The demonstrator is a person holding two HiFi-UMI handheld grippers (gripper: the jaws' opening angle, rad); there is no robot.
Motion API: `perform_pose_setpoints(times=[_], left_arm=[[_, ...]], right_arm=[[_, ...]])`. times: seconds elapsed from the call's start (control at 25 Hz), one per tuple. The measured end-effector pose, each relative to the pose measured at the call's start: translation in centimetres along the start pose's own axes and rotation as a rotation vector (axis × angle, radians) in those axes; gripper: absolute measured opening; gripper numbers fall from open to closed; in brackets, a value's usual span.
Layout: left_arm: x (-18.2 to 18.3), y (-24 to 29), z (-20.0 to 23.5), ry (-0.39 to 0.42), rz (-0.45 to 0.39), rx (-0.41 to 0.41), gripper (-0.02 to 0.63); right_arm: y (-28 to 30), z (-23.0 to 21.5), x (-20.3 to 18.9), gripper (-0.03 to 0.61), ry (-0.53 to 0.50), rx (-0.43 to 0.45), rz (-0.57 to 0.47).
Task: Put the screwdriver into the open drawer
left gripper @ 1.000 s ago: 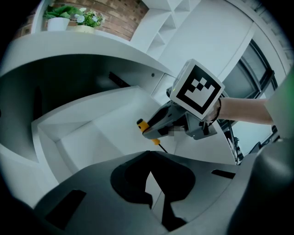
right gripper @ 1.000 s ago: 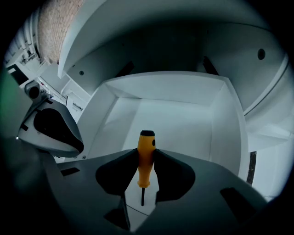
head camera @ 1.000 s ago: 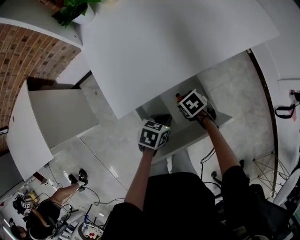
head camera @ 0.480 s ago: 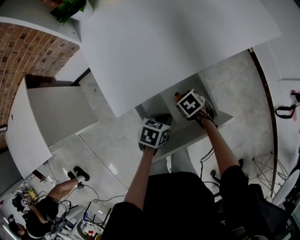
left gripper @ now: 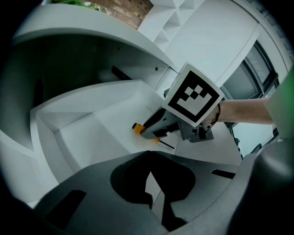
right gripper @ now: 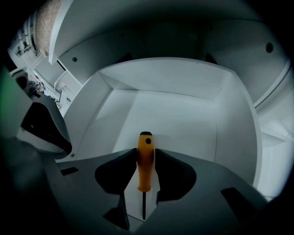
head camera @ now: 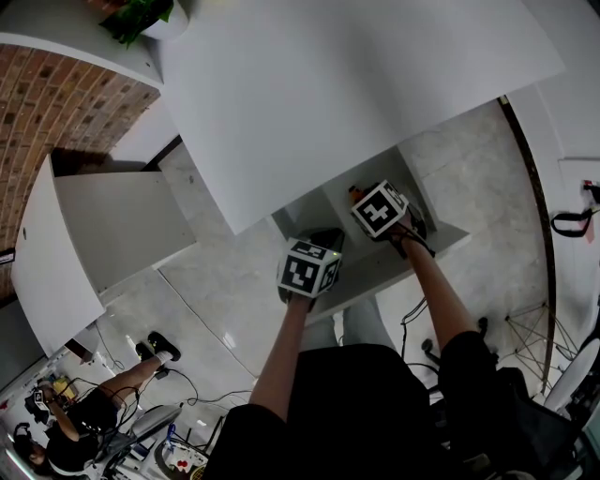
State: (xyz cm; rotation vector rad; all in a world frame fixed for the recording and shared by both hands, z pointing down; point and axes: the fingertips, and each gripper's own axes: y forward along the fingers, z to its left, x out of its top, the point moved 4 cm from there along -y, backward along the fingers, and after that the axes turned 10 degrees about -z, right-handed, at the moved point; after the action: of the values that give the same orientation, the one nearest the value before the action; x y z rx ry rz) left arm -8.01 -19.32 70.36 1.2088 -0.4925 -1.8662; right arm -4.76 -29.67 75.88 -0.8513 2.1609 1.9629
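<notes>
The screwdriver (right gripper: pixel 145 161) has an orange handle and a thin dark shaft, and it points handle-first into the drawer. My right gripper (right gripper: pixel 146 170) is shut on that handle and holds it just over the near rim of the open white drawer (right gripper: pixel 232 137). In the head view the orange handle end (head camera: pixel 355 193) peeks out beyond the right marker cube (head camera: pixel 381 208), under the table edge. My left gripper (left gripper: pixel 148 153) is shut on nothing and hangs at the drawer's near left side. From the left gripper view, the screwdriver (left gripper: pixel 137 128) sits above the drawer floor (left gripper: pixel 92 133).
A wide white tabletop (head camera: pixel 356 84) overhangs the drawer. A large white open cabinet box (head camera: pixel 112 230) stands to the left beside a brick wall (head camera: pixel 56 112). A potted plant (head camera: pixel 150 19) is at the top left. A person (head camera: pixel 94 422) and cables lie at lower left.
Both grippers have hardly moved; the right one crept slightly left. The person on the floor at lower left has shifted.
</notes>
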Motion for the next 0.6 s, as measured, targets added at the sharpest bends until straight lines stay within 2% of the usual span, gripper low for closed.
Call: perform_pose_setpoints(times=[0.32,0.44,0.52,0.6], left_arm=[[0.4,-0.7,0.0,0.011,-0.018,0.003,0.009],[1.0,-1.6,-0.1,0.017,-0.048,0.011,0.008],[1.6,-2.4,-0.2,0.026,-0.078,0.017,0.008],[2.2,-3.4,-0.5,0.041,-0.107,0.021,0.008]], right_arm=[[-0.9,0.5,0.7,0.127,0.045,0.017,-0.046],[-1.8,1.7,0.6,0.126,0.11,0.073,-0.04],[-2.7,2.2,1.0,0.126,0.117,0.088,-0.057],[-3.7,2.4,1.5,0.088,0.101,0.082,-0.082]])
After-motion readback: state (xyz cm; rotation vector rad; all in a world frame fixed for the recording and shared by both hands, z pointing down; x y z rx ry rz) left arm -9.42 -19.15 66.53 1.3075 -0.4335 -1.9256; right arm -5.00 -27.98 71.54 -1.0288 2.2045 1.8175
